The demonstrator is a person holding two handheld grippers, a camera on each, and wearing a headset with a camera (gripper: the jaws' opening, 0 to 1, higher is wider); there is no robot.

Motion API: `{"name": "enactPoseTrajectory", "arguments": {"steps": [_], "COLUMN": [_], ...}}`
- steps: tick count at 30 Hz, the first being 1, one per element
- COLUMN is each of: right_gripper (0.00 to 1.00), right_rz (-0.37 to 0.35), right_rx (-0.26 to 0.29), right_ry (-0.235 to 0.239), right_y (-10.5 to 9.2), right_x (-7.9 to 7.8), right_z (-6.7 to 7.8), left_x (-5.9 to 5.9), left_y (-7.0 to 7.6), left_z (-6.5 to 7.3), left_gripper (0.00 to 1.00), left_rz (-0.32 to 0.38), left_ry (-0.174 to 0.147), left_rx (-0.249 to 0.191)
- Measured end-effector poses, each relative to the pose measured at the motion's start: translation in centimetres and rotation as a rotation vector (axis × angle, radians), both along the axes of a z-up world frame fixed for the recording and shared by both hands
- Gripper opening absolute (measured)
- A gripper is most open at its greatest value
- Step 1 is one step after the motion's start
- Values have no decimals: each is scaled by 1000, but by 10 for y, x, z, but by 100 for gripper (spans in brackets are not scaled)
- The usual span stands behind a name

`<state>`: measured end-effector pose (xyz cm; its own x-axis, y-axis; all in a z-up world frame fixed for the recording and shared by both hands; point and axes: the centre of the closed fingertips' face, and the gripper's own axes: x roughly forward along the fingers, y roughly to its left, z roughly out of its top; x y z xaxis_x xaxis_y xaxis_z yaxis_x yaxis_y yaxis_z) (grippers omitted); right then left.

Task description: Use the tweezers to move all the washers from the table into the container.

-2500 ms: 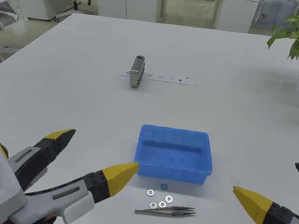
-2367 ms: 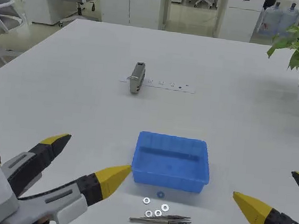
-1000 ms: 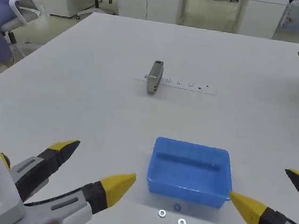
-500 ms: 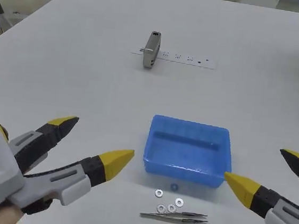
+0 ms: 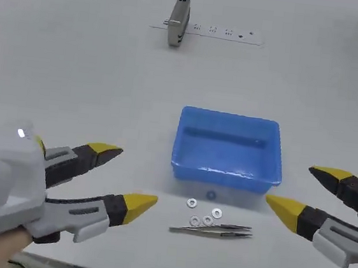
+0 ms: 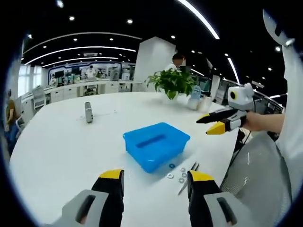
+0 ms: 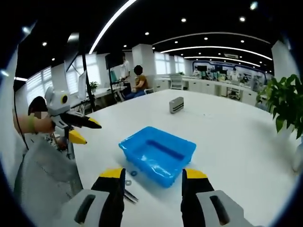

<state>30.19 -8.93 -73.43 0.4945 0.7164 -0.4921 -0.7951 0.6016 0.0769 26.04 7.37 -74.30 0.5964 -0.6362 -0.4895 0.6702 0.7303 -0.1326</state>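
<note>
1. Container (image 5: 226, 175): a blue open tray, upright on the white table (image 5: 75, 85). In the head view I can make out no washer inside it.
2. Washers (image 5: 206, 220): four silver ones lie in a loose cluster on the table just beside the container's near wall, on the person's side. A small blue washer (image 5: 211, 195) lies between that cluster and the wall, apart from both.
3. Tweezers (image 5: 210, 229): flat on the table on the near side of the cluster, roughly parallel to the container's near wall. They look to be touching the nearest washers or just short of them. Neither gripper is on them.
4. Left gripper (image 5: 137, 176): near the container's left near corner, jaws spread wide, nothing between them.
5. Right gripper (image 5: 290, 184): at the container's right near corner, jaws likewise spread and empty.
6. Beyond the container's far wall, well apart, a power strip (image 5: 209, 31) with a grey adapter (image 5: 179, 12) at its end. Not part of the work.
7. Progress, in my judgement: nil. No transfer is evident and the tool is untouched. Outstanding are taking up the tweezers and carrying each of the five washers into the container.
</note>
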Motion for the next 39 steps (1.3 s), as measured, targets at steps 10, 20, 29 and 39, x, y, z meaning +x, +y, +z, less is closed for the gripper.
{"name": "enactPoseTrajectory", "arguments": {"steps": [10,20,29,39], "right_gripper": [25,17,17,15], "right_rz": [226,516,660,674], "right_rx": [-117,-324,-455,-455], "right_ry": [26,44,27,24], "right_y": [20,37,41,42], "right_x": [-19,-45,-54,-54], "right_z": [-27,-65,-88,-91], "left_x": [-14,-21,-22,-23], "left_y": [-36,-49,-52,-58], "left_z": [-30,-61,-80,-87], "left_gripper": [24,17,2,0], "left_rz": [-195,-364,-477,-564], "left_ry": [105,141,88,70], "left_rx": [27,193,382,463]}}
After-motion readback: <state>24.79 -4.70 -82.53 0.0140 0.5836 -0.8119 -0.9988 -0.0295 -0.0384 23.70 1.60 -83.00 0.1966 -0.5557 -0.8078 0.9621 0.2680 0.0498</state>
